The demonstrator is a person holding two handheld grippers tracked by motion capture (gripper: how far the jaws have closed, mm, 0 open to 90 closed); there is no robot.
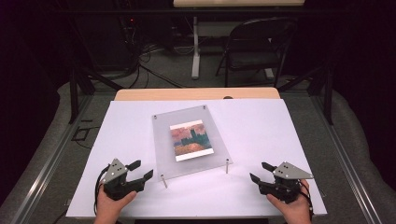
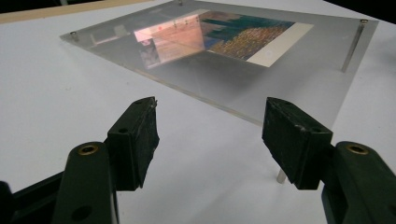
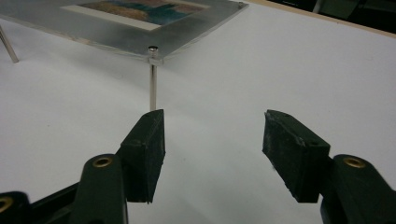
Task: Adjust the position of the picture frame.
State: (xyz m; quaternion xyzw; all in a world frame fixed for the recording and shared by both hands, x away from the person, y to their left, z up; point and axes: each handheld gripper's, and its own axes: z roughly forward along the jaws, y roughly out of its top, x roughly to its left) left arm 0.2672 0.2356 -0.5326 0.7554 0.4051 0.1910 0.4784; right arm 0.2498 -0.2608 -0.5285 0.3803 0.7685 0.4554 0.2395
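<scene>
Ahead of both your tools, between them, the clear rectangular acrylic panel [image 1: 190,141] stands raised on thin metal corner posts above the white table surface [image 1: 261,126]. Its long axis runs away from you, skewed a little so the far end leans toward your left. Its near edge sits higher than the far one. Inside it a small printed picture with a white border [image 1: 191,140], orange sky over blue-green shapes, lies the same way, long side away from you. No writing on it can be read.

Your left gripper [image 1: 140,170] is wide open and holds nothing; the panel's near left corner and its metal post [image 2: 280,175] lie just beyond its jaws. Your right gripper [image 1: 262,171] is equally spread and empty, with the near right post [image 3: 152,84] standing just ahead of its left jaw.

Nothing lies between either tool and the panel. Past the table's wooden far edge [image 1: 196,94] stands a dark folding chair [image 1: 257,46], with cables on the floor [image 1: 149,70].
</scene>
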